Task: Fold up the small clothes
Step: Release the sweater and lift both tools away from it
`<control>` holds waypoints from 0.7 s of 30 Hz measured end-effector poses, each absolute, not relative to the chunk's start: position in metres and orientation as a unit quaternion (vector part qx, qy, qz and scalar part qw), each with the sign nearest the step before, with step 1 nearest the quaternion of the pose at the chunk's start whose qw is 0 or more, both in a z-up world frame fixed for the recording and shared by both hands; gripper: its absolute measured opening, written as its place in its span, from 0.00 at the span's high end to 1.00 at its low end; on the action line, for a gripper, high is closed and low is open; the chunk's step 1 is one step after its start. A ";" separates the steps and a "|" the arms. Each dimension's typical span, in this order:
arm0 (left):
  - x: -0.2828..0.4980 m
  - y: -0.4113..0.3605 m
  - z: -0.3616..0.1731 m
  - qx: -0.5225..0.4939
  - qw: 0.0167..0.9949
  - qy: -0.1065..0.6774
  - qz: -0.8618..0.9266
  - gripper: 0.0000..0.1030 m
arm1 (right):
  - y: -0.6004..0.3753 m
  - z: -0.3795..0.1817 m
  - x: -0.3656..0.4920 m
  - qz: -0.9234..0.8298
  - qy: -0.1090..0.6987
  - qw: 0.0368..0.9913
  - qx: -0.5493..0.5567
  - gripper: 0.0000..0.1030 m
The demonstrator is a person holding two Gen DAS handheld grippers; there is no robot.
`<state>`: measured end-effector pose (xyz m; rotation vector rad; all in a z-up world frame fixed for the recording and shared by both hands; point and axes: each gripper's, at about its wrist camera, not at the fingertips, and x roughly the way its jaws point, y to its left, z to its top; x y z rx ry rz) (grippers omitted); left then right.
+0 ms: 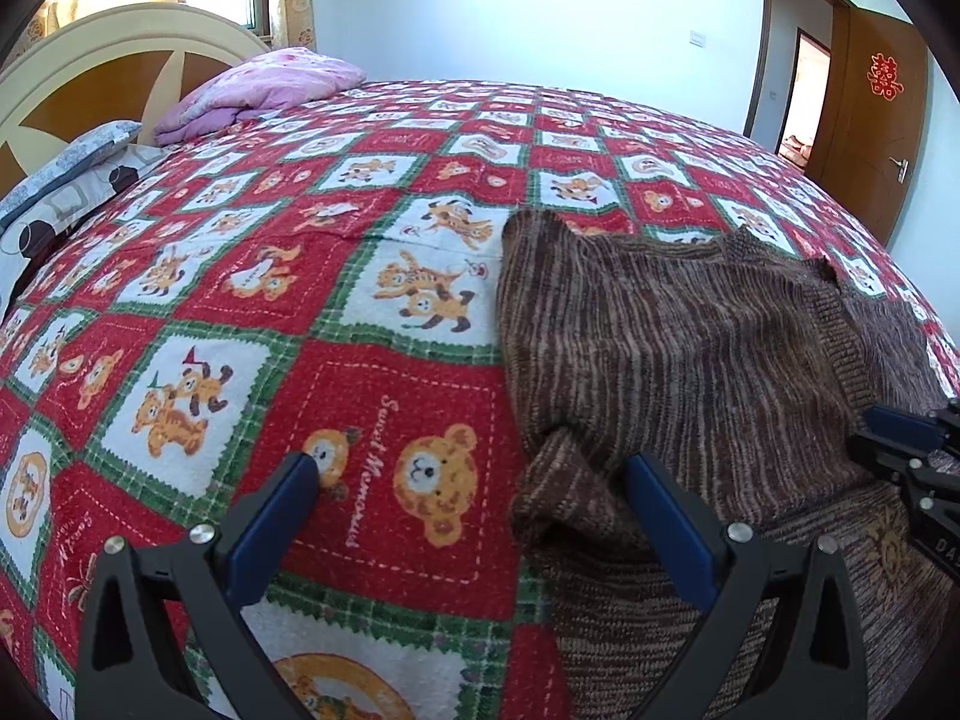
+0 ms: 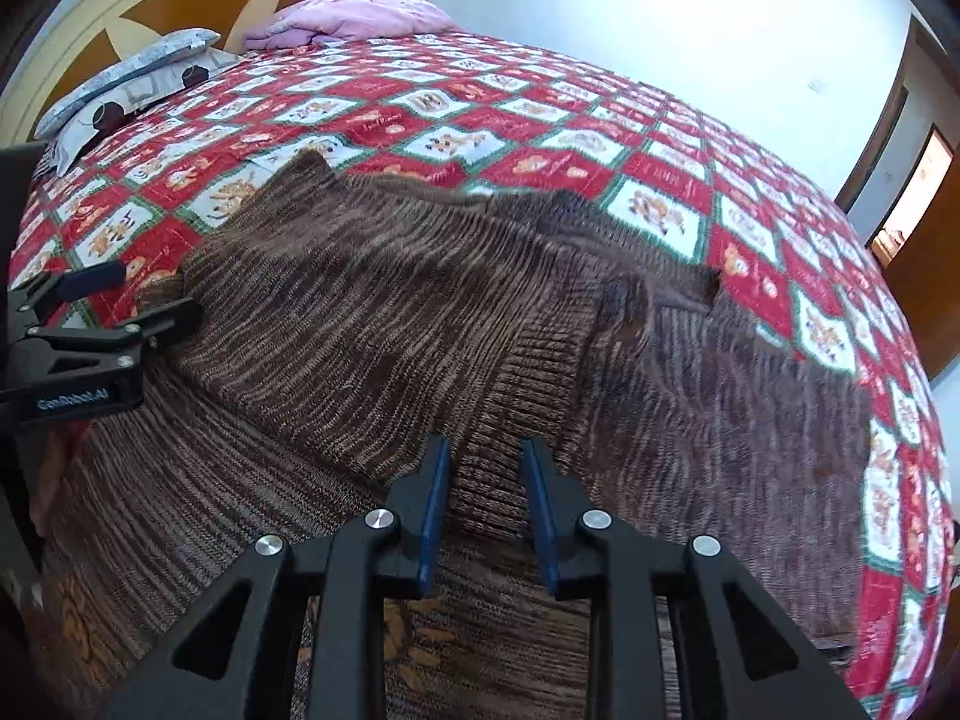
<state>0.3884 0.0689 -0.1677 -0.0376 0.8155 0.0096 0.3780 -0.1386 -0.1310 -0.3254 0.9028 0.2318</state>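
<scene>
Knitwear, a brown striped sweater (image 2: pixel 420 312), lay spread on the bed (image 1: pixel 390 276) near its front edge, part folded: one side panel had been turned over the body, so a ribbed band ran down the middle in the right wrist view. That layout suits the task, since the flat quilt gave a broad surface for squaring up a small garment. The left gripper (image 1: pixel 474 480) hovered at the sweater's left edge with its fingers spread wide and nothing between them; one finger (image 1: pixel 666 510) stood over a bunched sleeve (image 1: pixel 564 480), the other over bare quilt, probably waiting to take that sleeve or pin the edge. The right gripper (image 2: pixel 486 480) pointed down at the ribbed band with its fingers drawn fairly close, the knit showing in the gap; whether the pads pressed on the fabric could not be told, for the tips met the cloth at a blurred patch. The blur across the sweater in that view made the weave and the fold lines hard to read. The lower hem ran out of frame beneath both grippers, and an orange motif (image 2: pixel 414 618) on the knit was half hidden by the right gripper's frame. Pillows (image 1: pixel 90 162) and a pink quilt (image 1: pixel 264 90) lay well apart at the headboard.
</scene>
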 end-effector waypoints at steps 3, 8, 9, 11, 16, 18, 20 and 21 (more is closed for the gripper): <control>0.388 0.069 -0.168 -0.020 0.918 0.397 0.004 0.00 | -0.137 -0.113 0.367 0.112 0.388 0.902 -0.151 0.65; 0.388 0.069 -0.168 -0.018 0.917 0.398 0.006 0.00 | -0.138 -0.134 0.390 0.132 0.423 0.889 -0.118 0.62; 0.388 0.070 -0.168 -0.018 0.917 0.398 0.006 0.00 | -0.140 -0.144 0.393 0.125 0.438 0.882 -0.120 0.62; 0.388 0.069 -0.168 -0.018 0.917 0.397 0.005 0.00 | -0.148 -0.145 0.389 0.127 0.433 0.886 -0.108 0.63; 0.388 0.069 -0.169 -0.015 0.917 0.398 0.005 0.00 | -0.158 -0.145 0.383 0.122 0.438 0.884 -0.108 0.62; 0.389 0.068 -0.169 -0.014 0.917 0.398 0.004 0.00 | -0.155 -0.146 0.386 0.115 0.440 0.884 -0.111 0.62; 0.389 0.068 -0.169 -0.013 0.917 0.399 0.005 0.00 | -0.151 -0.148 0.383 0.104 0.436 0.885 -0.123 0.61; 0.389 0.068 -0.169 -0.013 0.917 0.399 0.005 0.00 | -0.148 -0.149 0.382 0.101 0.432 0.887 -0.132 0.61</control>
